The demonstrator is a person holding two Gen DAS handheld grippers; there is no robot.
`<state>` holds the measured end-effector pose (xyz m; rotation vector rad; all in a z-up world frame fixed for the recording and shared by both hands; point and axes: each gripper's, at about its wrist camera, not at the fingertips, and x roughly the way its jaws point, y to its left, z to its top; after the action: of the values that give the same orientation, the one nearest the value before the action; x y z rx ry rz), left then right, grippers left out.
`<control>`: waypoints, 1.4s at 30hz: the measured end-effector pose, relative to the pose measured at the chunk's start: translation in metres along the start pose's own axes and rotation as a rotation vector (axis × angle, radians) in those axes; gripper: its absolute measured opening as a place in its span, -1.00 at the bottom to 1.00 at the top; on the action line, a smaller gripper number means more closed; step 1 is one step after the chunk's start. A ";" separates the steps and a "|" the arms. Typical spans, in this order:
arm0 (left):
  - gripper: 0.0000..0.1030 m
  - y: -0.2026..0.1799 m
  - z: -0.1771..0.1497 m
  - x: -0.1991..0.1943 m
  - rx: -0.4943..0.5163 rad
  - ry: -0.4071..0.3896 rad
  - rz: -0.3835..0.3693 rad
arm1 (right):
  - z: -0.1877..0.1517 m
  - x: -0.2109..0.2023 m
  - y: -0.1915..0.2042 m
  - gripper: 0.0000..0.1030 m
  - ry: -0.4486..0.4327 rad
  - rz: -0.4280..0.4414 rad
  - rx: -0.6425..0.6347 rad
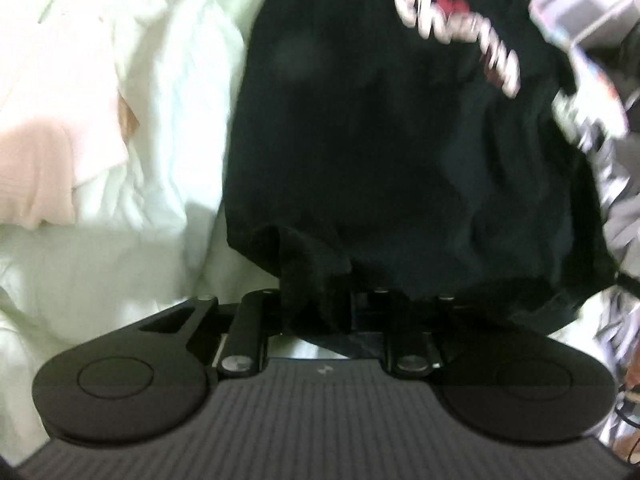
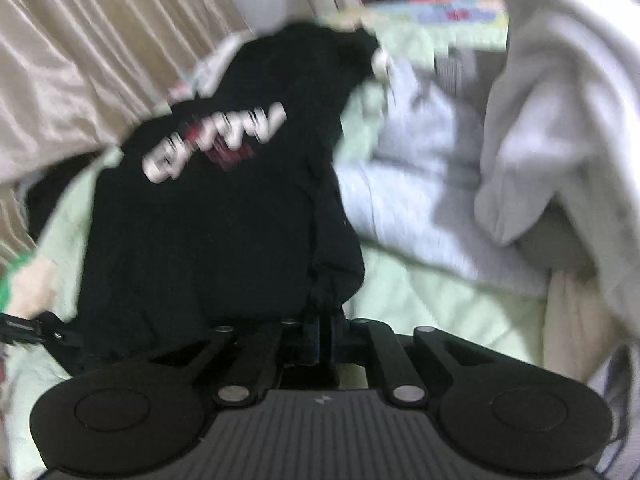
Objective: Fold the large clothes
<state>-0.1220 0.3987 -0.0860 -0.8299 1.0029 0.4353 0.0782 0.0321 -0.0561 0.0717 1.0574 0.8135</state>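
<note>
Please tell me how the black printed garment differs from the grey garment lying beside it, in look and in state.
The black garment carries white and red lettering; the grey garment shows no print. The black garment is pinched at its edge by the right gripper and by the left gripper; the grey garment lies loose, held by neither. Both rest over the pale green bedding, and both are crumpled, not yet folded.
</note>
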 end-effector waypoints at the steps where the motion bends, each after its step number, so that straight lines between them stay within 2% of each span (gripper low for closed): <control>1: -0.64 0.002 0.001 -0.001 -0.009 0.001 -0.004 | 0.003 -0.007 -0.001 -0.91 -0.016 0.035 0.013; 2: -0.63 0.002 0.000 0.000 0.002 0.004 0.011 | 0.005 -0.012 -0.002 -0.91 -0.029 0.063 0.024; 4: -0.57 -0.003 -0.002 0.003 0.043 0.013 0.057 | 0.006 -0.008 -0.003 -0.91 -0.024 0.067 0.030; 6: -0.57 -0.012 -0.005 0.011 0.066 0.039 0.071 | 0.007 -0.004 -0.005 -0.91 -0.020 0.071 0.035; 9: -0.61 -0.016 -0.002 0.005 0.086 0.019 0.069 | 0.007 0.001 -0.007 -0.91 -0.015 0.080 0.044; 13: -0.61 -0.023 -0.001 -0.014 0.130 -0.025 0.054 | 0.015 -0.012 -0.003 -0.91 -0.075 0.176 0.041; 16: -0.60 -0.022 0.004 -0.016 0.120 -0.006 0.056 | 0.028 -0.018 0.004 -0.91 -0.108 0.194 0.034; 19: -0.61 -0.016 0.012 -0.013 0.081 0.014 0.022 | 0.044 -0.021 0.010 -0.91 -0.134 0.216 0.034; 21: -0.61 -0.009 0.019 -0.007 0.044 0.025 -0.033 | 0.054 -0.023 0.017 -0.91 -0.140 0.209 0.000; 23: -0.62 -0.006 0.018 -0.002 0.021 0.027 -0.042 | 0.059 -0.020 0.021 -0.91 -0.130 0.202 -0.013; 25: -0.68 -0.002 0.015 -0.001 0.004 0.002 -0.043 | 0.058 -0.016 0.024 -0.90 -0.110 0.195 -0.010; 27: -0.90 0.001 0.014 -0.002 -0.020 -0.041 -0.073 | 0.055 -0.010 0.023 -0.90 -0.095 0.181 -0.002; 29: -0.90 0.004 0.014 -0.007 -0.050 -0.103 -0.130 | 0.052 -0.003 0.019 -0.90 -0.082 0.202 0.026; 31: -0.90 0.001 0.022 -0.015 -0.047 -0.169 -0.146 | 0.053 0.002 0.015 -0.90 -0.074 0.242 0.062; 34: -0.90 -0.001 0.046 -0.020 -0.053 -0.227 -0.157 | 0.083 0.016 0.017 -0.90 -0.081 0.239 0.061; 38: -0.90 -0.013 0.120 -0.028 -0.034 -0.346 -0.120 | 0.153 0.041 0.018 -0.90 -0.095 0.259 0.085; 42: -0.90 -0.030 0.213 -0.044 -0.041 -0.512 -0.108 | 0.242 0.065 0.020 -0.90 -0.183 0.231 0.116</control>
<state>-0.0038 0.5478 0.0238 -0.7527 0.4752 0.5418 0.2747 0.1635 0.0288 0.3662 0.9319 0.9343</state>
